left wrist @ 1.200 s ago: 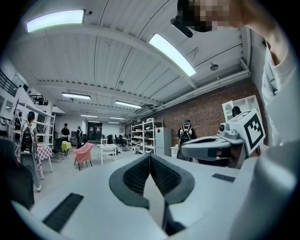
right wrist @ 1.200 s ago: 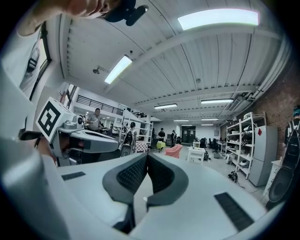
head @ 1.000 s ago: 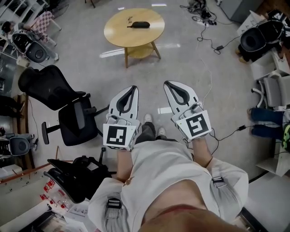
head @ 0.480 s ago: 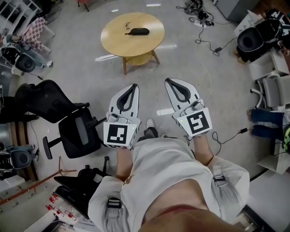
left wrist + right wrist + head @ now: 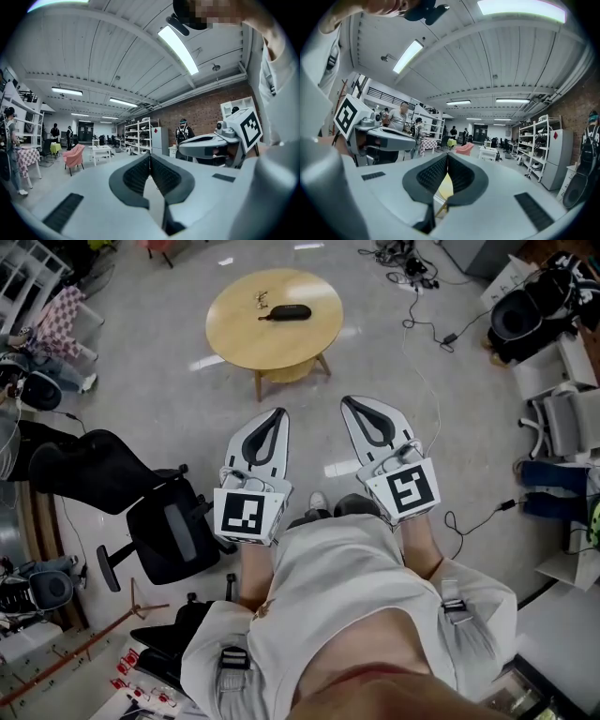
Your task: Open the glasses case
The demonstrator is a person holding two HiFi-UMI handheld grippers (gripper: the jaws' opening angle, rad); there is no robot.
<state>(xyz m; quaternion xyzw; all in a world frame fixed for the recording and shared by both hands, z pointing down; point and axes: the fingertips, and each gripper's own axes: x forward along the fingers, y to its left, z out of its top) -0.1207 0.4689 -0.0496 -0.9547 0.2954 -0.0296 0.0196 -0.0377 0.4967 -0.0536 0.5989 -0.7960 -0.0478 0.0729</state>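
Note:
The black glasses case (image 5: 289,312) lies shut on a round wooden table (image 5: 234,334) at the top of the head view, with a small metallic object (image 5: 256,302) beside it. Both grippers are held out level in front of the person, well short of the table. My left gripper (image 5: 277,414) is shut with nothing in it, its dark pads meeting (image 5: 150,157). My right gripper (image 5: 349,402) is likewise shut and empty (image 5: 447,157). A sliver of the yellow table (image 5: 446,185) shows below the right gripper's closed pads.
Black office chairs (image 5: 169,531) stand on the floor to the left. Cables (image 5: 427,296) trail across the floor at the upper right, near more chairs (image 5: 525,315). A strip of white tape (image 5: 342,468) lies on the floor between the grippers. Shelves and people show far off in the gripper views.
The person has walked forward: the table and case sit lower and nearer in the head view, and the black chairs have slid back on the left. Both grippers stay shut.

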